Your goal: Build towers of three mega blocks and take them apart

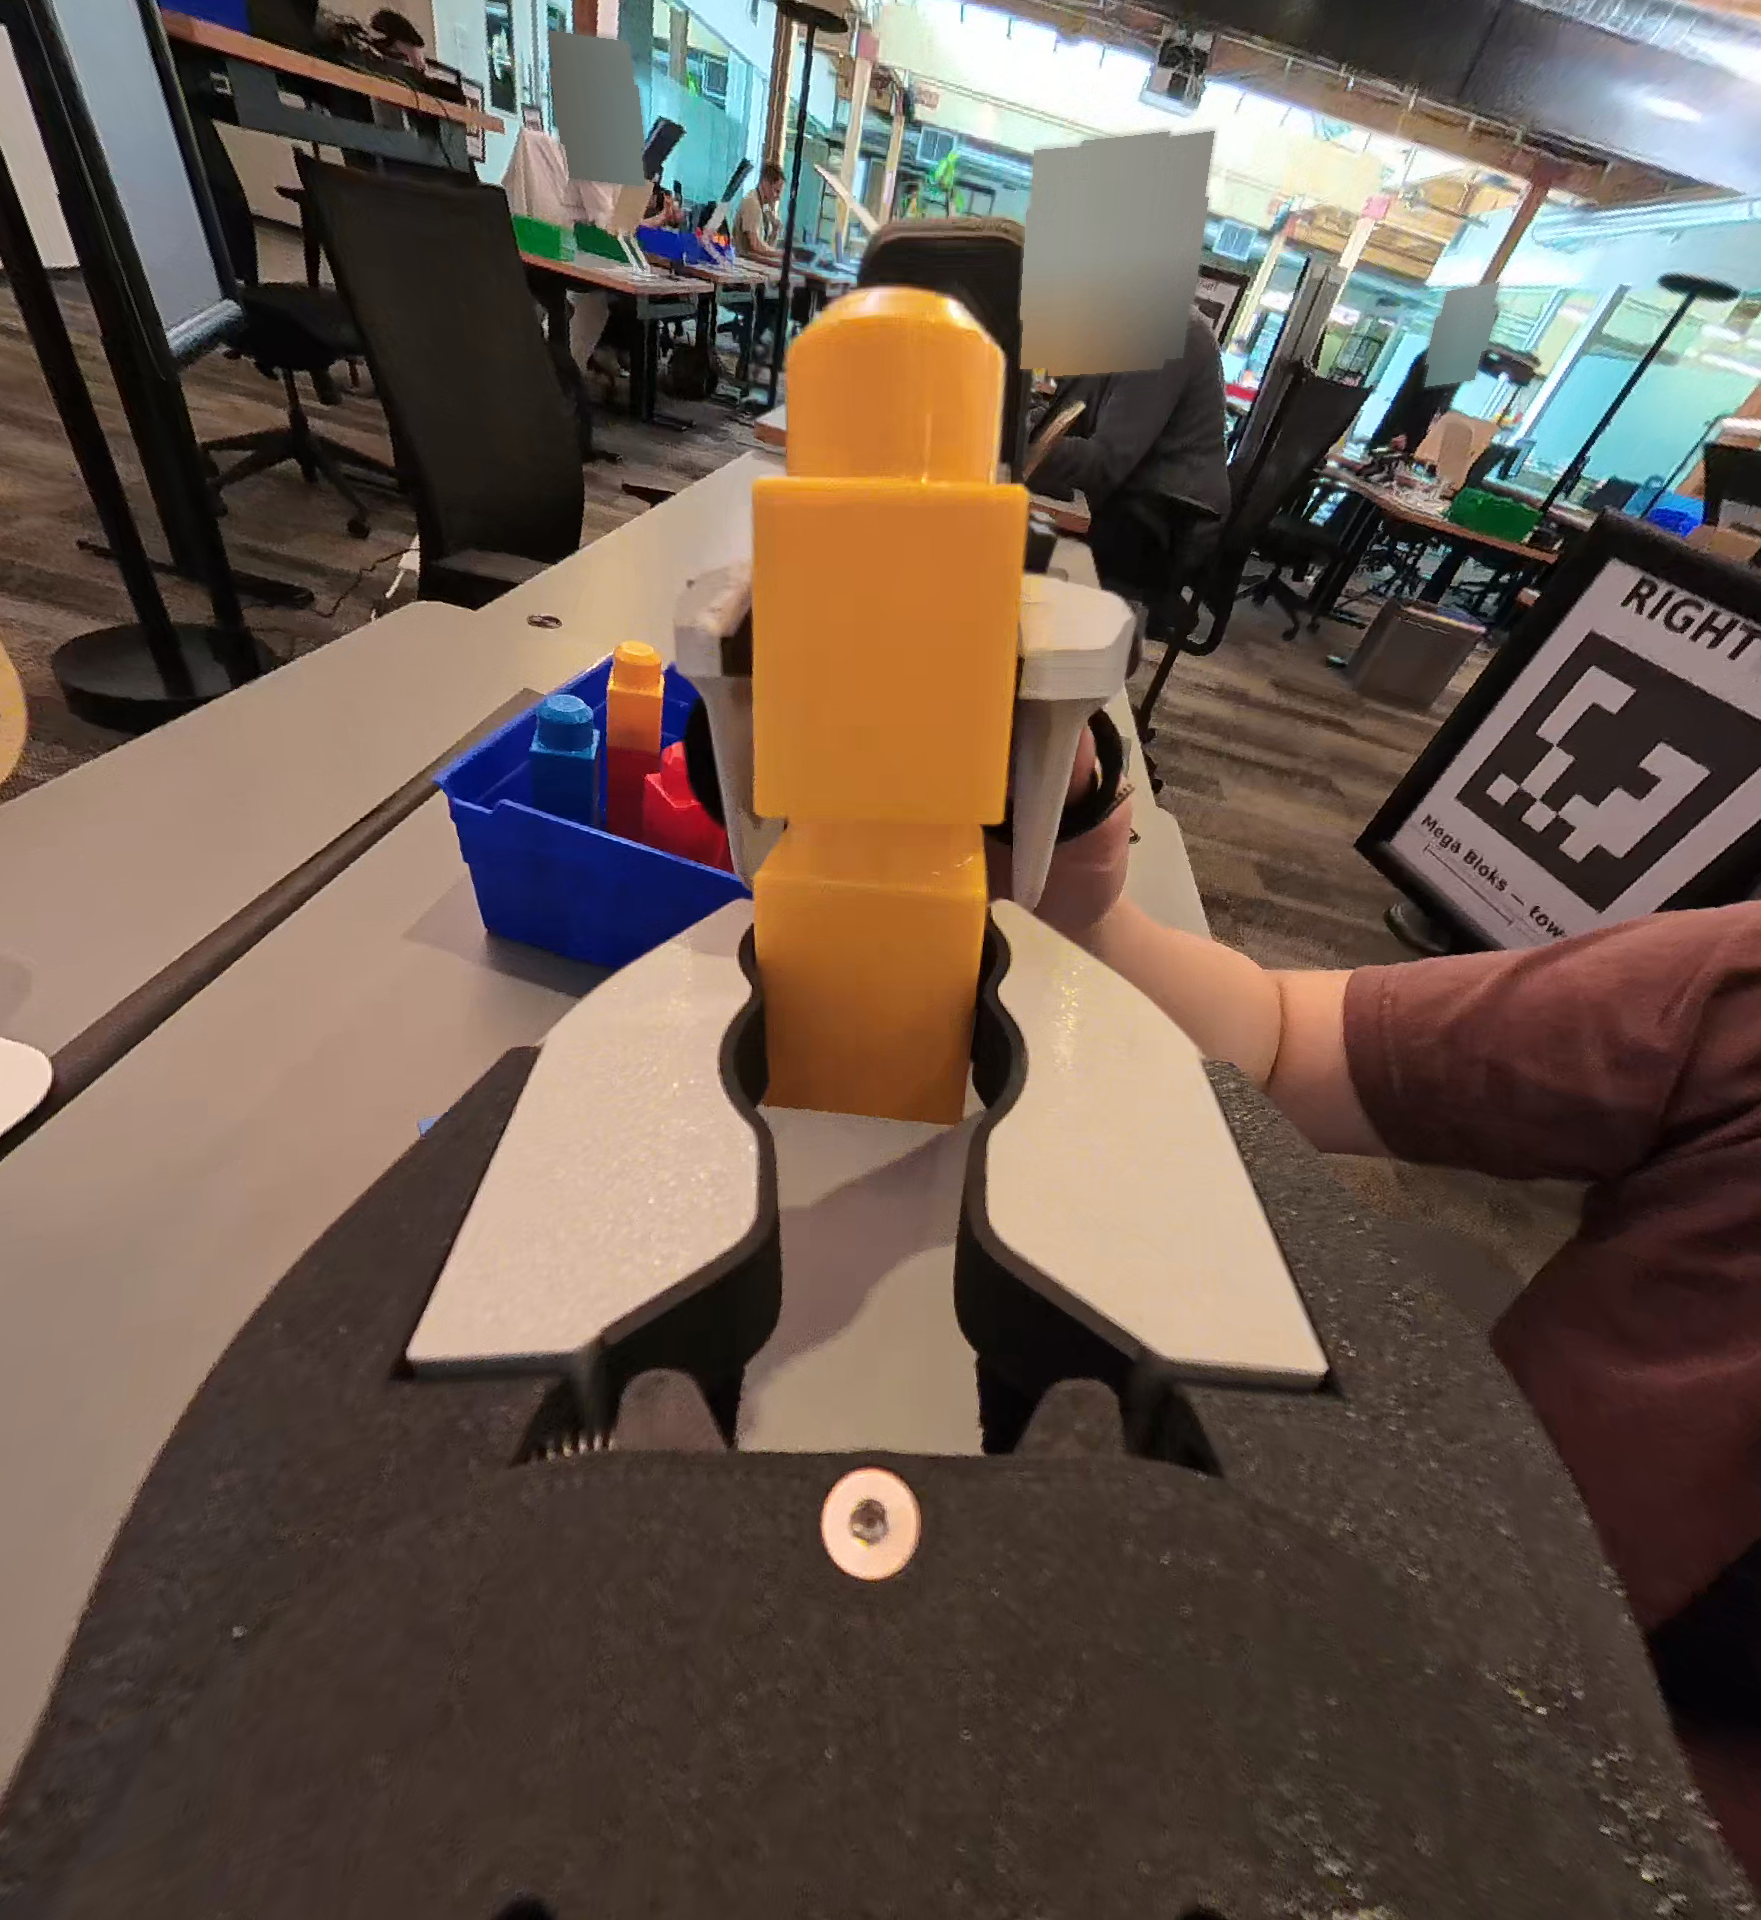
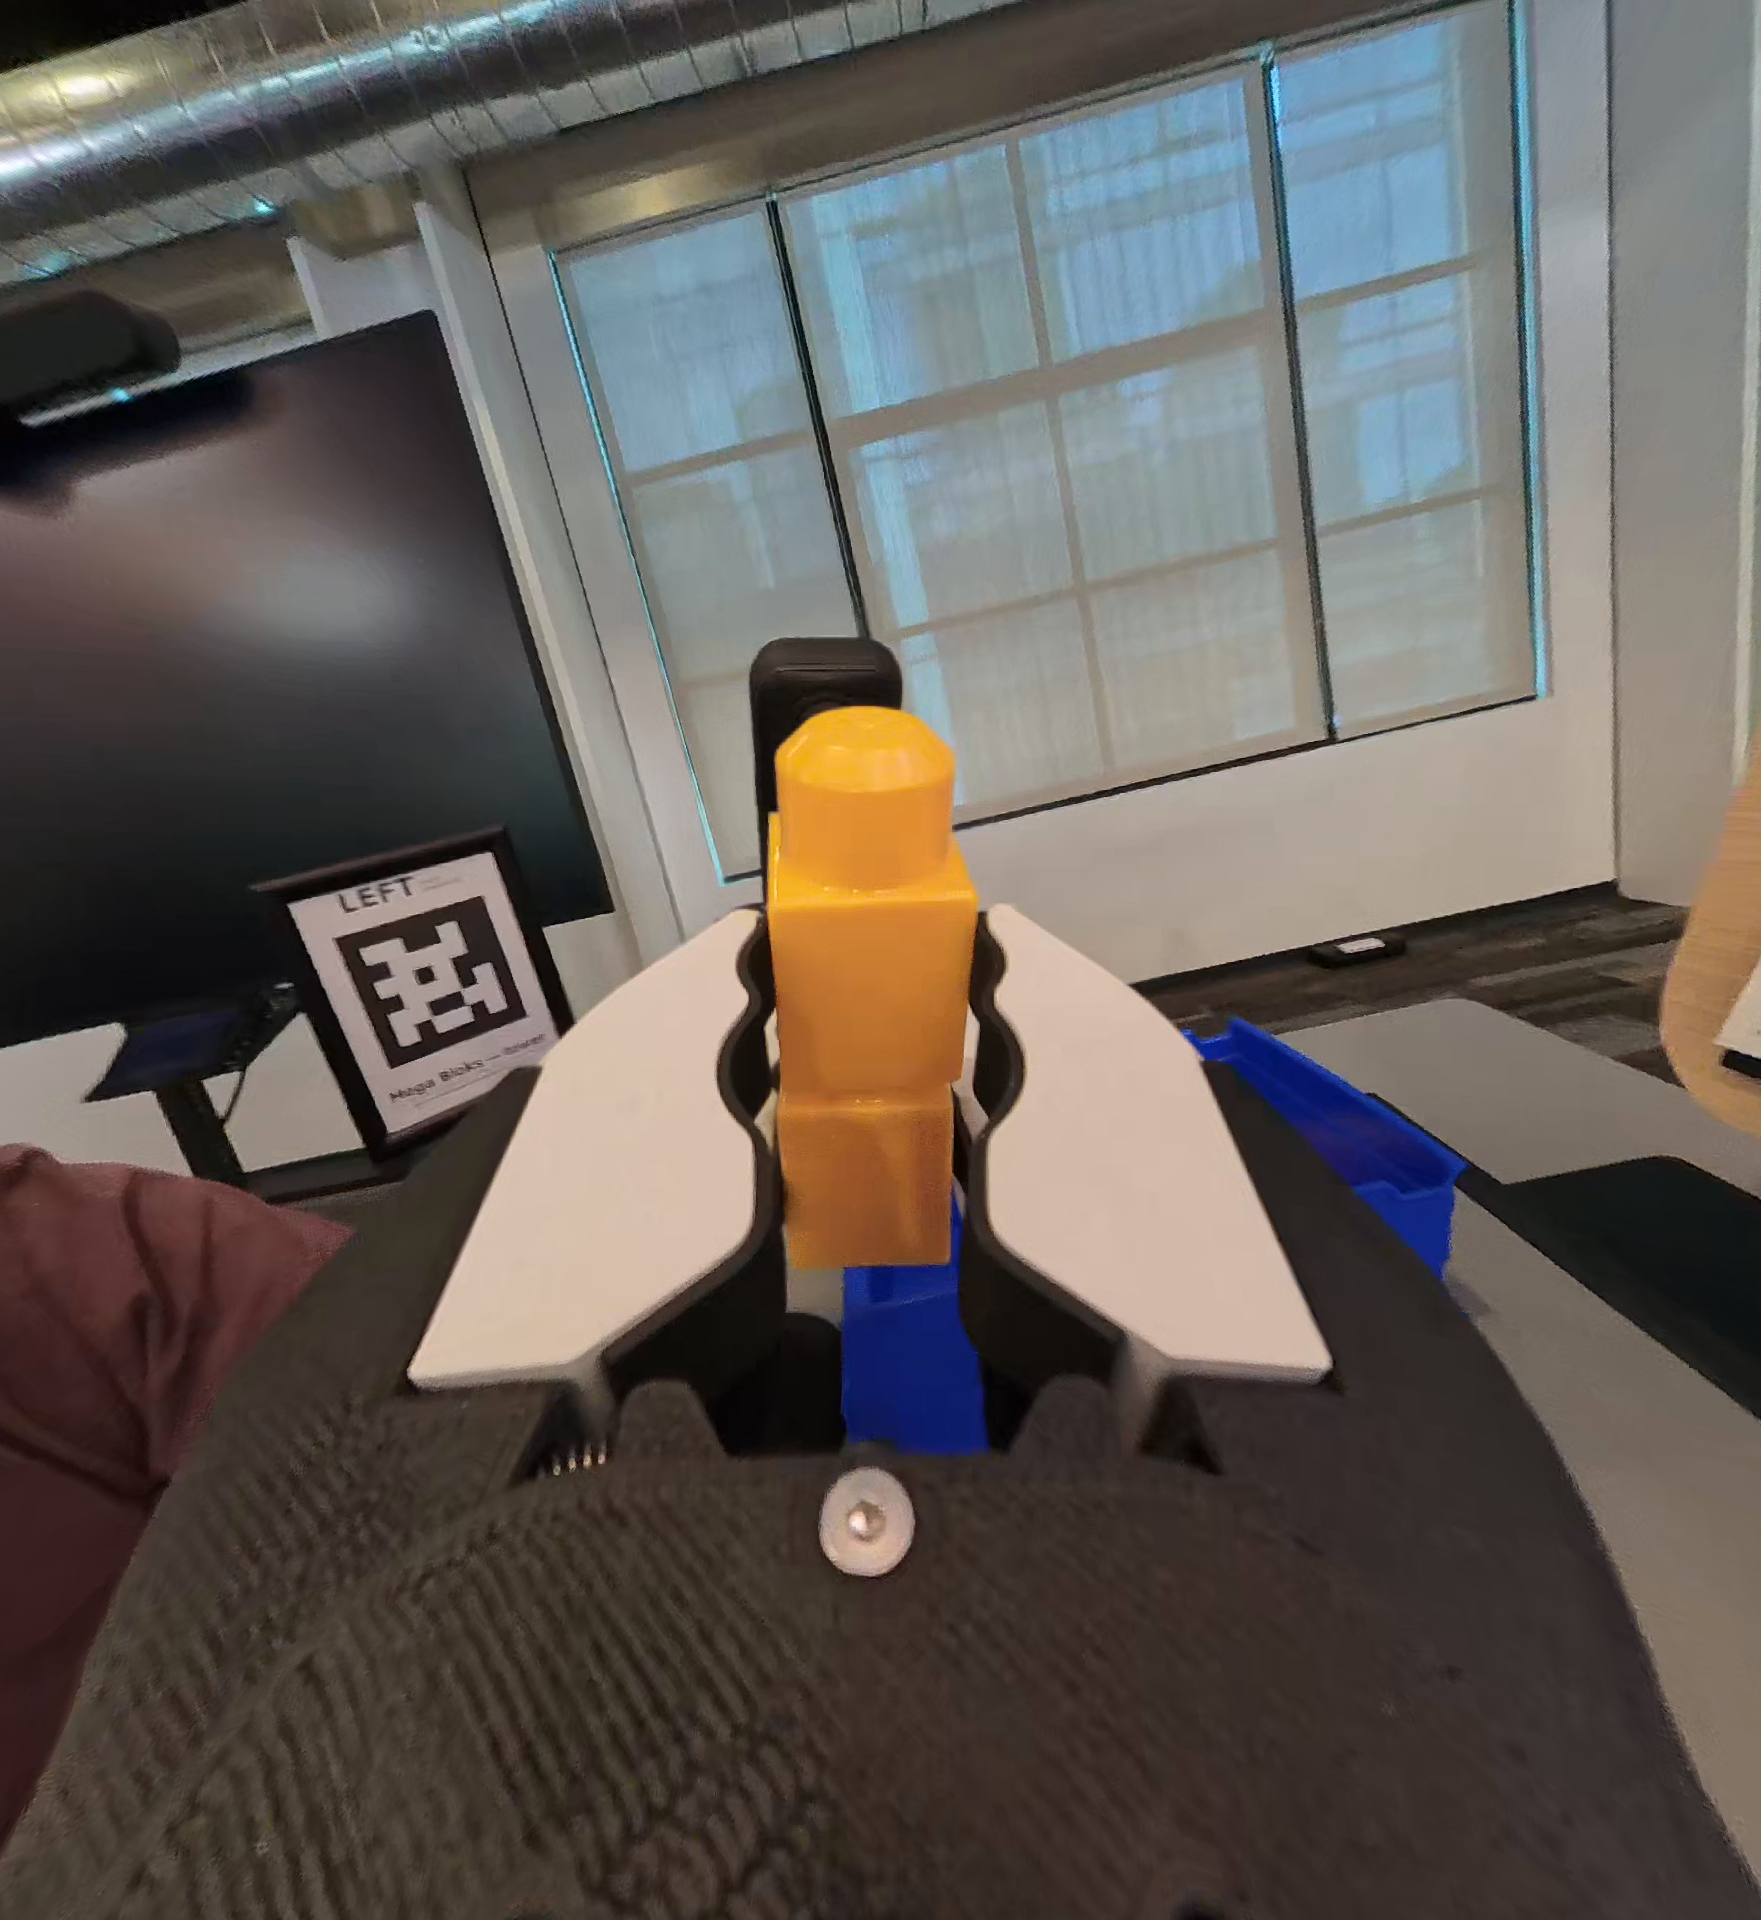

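Two yellow mega blocks are stacked one on the other and held above the grey table point(image 1: 232, 810). My left gripper point(image 1: 871, 935) is shut on the lower yellow block point(image 1: 865, 997); both pads press its sides. My right gripper point(image 2: 871, 935) is shut on the upper yellow block point(image 2: 865, 977), with its stud pointing up. In the left wrist view the right gripper point(image 1: 886, 665) shows behind the upper block point(image 1: 886, 644), clamping it from the far side. In the right wrist view the lower block point(image 2: 865, 1184) sits under the upper one.
A blue bin point(image 1: 564, 894) on the table left of the stack holds a blue block point(image 1: 564, 748), a yellow block on a red one point(image 1: 635, 686) and a red block point(image 1: 684, 810). The bin also shows in the right wrist view point(image 2: 1375, 1143). Framed marker boards point(image 1: 1624, 758) point(image 2: 429, 977) stand at the sides. A person's arm point(image 1: 1582, 1039) reaches in from the right. Some 5 cm of space lies between my two pairs of fingers.
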Motion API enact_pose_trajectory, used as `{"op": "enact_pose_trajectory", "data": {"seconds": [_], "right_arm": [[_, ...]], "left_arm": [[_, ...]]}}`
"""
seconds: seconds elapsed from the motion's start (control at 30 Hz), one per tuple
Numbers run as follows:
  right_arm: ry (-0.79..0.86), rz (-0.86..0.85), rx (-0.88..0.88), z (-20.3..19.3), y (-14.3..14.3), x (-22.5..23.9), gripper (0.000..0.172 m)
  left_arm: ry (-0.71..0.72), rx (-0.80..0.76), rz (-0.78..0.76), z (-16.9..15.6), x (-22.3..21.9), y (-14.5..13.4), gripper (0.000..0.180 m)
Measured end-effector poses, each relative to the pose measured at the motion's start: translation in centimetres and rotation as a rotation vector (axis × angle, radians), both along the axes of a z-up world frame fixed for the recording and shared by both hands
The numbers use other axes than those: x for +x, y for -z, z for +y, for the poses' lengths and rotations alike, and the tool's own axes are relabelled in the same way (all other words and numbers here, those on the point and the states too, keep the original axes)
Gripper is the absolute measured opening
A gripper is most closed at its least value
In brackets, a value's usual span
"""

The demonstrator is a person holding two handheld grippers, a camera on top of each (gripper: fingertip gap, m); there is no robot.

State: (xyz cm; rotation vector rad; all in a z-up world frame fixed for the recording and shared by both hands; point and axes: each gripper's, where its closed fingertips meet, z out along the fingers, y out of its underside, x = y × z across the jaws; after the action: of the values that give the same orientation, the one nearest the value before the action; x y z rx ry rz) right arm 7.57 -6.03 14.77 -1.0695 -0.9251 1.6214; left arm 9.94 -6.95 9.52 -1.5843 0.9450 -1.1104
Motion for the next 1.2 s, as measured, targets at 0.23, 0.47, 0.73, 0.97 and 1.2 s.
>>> {"op": "enact_pose_trajectory", "data": {"seconds": [0.23, 0.47, 0.73, 0.97, 1.2], "right_arm": [[-0.023, -0.239, 0.047, -0.6, 2.3, -0.7, 0.037], [-0.045, -0.344, 0.070, -1.0, 3.1, -0.4, 0.036], [-0.070, -0.186, -0.020, -1.2, 1.6, -1.0, 0.036], [-0.132, -0.403, 0.078, -2.1, 4.2, -0.7, 0.036], [-0.133, -0.394, 0.052, -1.9, 4.4, -0.8, 0.036]], "left_arm": [[-0.024, 0.027, 0.191, 0.0, -0.1, 2.2, 0.036], [0.013, 0.015, 0.237, -0.5, 0.1, 3.0, 0.036], [0.048, -0.034, 0.173, -1.0, 0.4, 2.3, 0.036], [0.101, -0.093, 0.301, -1.8, 0.3, 4.3, 0.035], [0.145, -0.158, 0.253, -2.0, 0.6, 4.3, 0.035]]}}
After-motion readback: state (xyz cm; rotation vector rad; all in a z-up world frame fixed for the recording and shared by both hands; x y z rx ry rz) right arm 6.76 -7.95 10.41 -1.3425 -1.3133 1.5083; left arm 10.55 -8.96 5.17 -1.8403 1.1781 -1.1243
